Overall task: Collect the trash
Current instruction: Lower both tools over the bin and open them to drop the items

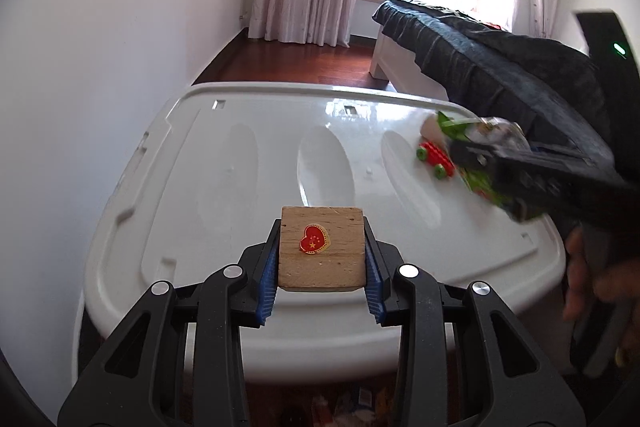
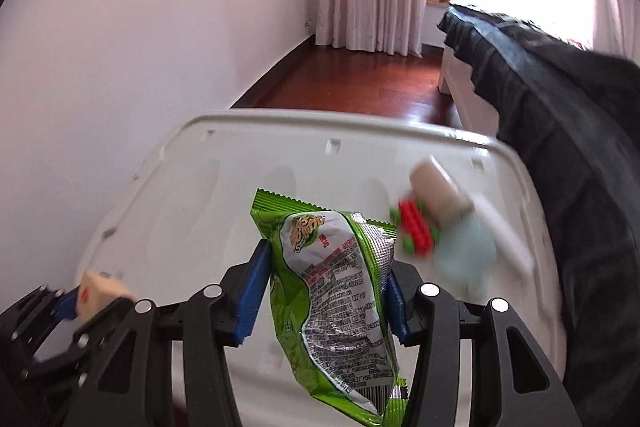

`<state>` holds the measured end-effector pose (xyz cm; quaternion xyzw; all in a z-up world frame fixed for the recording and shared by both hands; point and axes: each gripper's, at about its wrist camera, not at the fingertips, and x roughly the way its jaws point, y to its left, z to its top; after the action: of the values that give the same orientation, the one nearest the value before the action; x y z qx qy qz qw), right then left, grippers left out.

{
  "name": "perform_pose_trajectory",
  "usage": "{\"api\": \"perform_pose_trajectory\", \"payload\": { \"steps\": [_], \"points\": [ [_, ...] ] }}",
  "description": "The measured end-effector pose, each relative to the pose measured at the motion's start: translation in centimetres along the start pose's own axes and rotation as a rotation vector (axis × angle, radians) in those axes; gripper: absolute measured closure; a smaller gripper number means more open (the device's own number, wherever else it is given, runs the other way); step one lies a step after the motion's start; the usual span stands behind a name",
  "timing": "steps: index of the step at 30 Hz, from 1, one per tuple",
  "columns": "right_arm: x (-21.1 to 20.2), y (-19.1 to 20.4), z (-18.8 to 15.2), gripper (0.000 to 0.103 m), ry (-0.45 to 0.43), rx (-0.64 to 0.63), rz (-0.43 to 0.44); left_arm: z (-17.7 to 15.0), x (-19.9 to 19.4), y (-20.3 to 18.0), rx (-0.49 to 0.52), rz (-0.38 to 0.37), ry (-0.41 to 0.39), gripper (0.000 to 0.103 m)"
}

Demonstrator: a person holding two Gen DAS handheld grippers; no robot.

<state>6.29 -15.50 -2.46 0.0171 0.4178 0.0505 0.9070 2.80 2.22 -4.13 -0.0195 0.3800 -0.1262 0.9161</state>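
Note:
My left gripper is shut on a wooden block with a red heart sticker, held over the near edge of a white plastic bin lid. My right gripper is shut on a green and silver snack wrapper, held above the same lid. In the left wrist view the right gripper and the wrapper show blurred at the right. In the right wrist view the left gripper and the block show at the lower left.
A red and green toy car lies on the lid's right side, also in the right wrist view. Beside it lie a beige cylinder and a pale blue object. A dark-covered bed stands right; a white wall is left.

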Motion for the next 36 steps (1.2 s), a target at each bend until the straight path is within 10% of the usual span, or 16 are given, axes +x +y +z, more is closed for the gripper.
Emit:
{"api": "perform_pose_trajectory", "payload": {
  "steps": [11,17,20,28,36],
  "points": [
    [-3.5,3.4,-17.8,0.049,0.213,0.073,0.005,-10.7,-2.9,-0.7,0.038,0.016,0.164,0.068],
    [-2.0,2.6,-20.8,0.019,0.283,0.139,-0.029,-13.1,-2.2,-1.3,0.044,0.072,0.230,0.032],
    [-2.0,1.0,-20.7,0.008,0.239,0.188,-0.094,-12.9,-2.4,-1.1,0.045,0.101,0.204,0.017],
    [-4.7,-0.8,-19.6,0.009,0.104,0.211,-0.161,-12.1,-2.4,-0.4,0.024,0.099,0.167,0.015],
    [-6.4,-3.2,-10.8,0.009,-0.063,0.201,-0.214,-8.2,-4.5,-2.5,0.076,0.074,0.007,0.015]
  ]
}}
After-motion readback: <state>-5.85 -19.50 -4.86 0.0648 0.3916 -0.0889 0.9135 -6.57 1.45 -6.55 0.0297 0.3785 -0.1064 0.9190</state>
